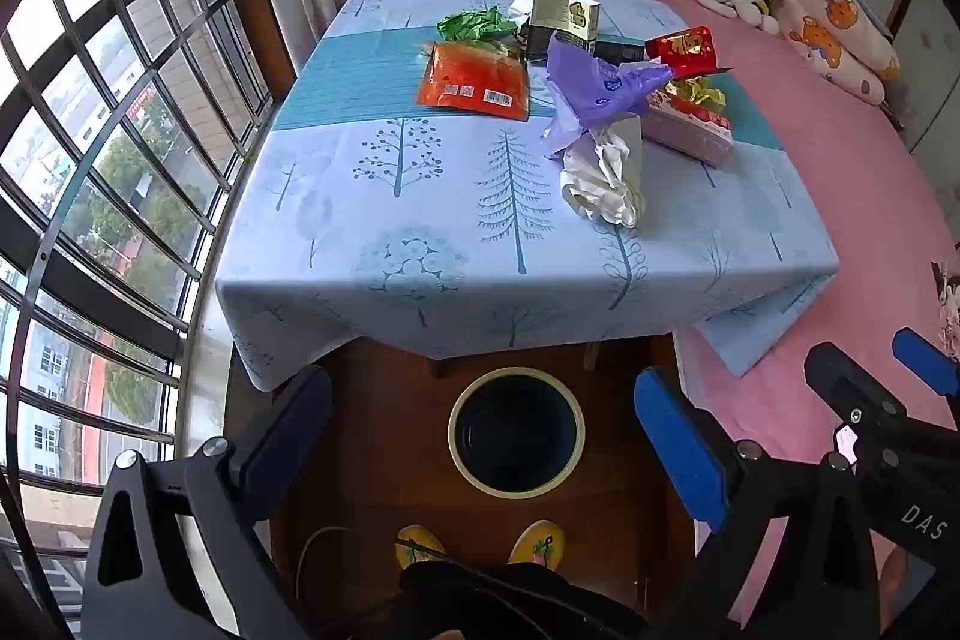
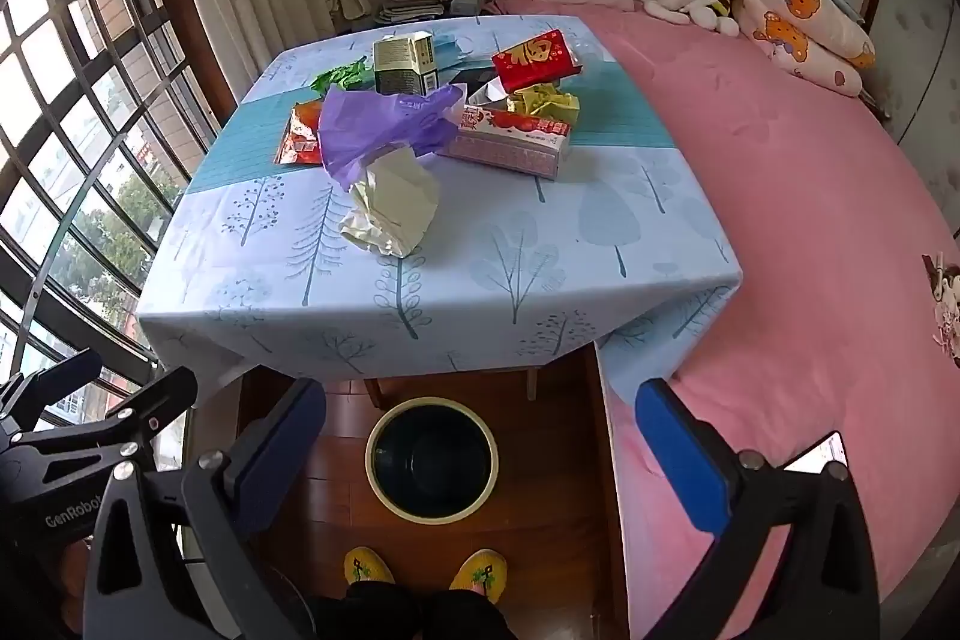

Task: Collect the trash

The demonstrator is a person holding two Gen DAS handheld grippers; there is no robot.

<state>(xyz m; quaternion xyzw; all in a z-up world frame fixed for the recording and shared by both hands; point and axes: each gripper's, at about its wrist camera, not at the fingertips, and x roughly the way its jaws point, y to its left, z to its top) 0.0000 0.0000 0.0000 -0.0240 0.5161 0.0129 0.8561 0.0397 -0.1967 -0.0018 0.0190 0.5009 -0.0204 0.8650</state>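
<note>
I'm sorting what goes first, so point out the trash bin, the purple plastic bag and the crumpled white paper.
trash bin [image 2: 384, 484]: right wrist view, on its pale rim.
purple plastic bag [image 2: 384, 124]: right wrist view, middle of the bag.
crumpled white paper [image 1: 600, 184]: left wrist view, centre of the wad.

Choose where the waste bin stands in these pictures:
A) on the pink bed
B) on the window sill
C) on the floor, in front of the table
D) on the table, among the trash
C: the round bin stands on the wooden floor, just in front of the table edge.
</note>
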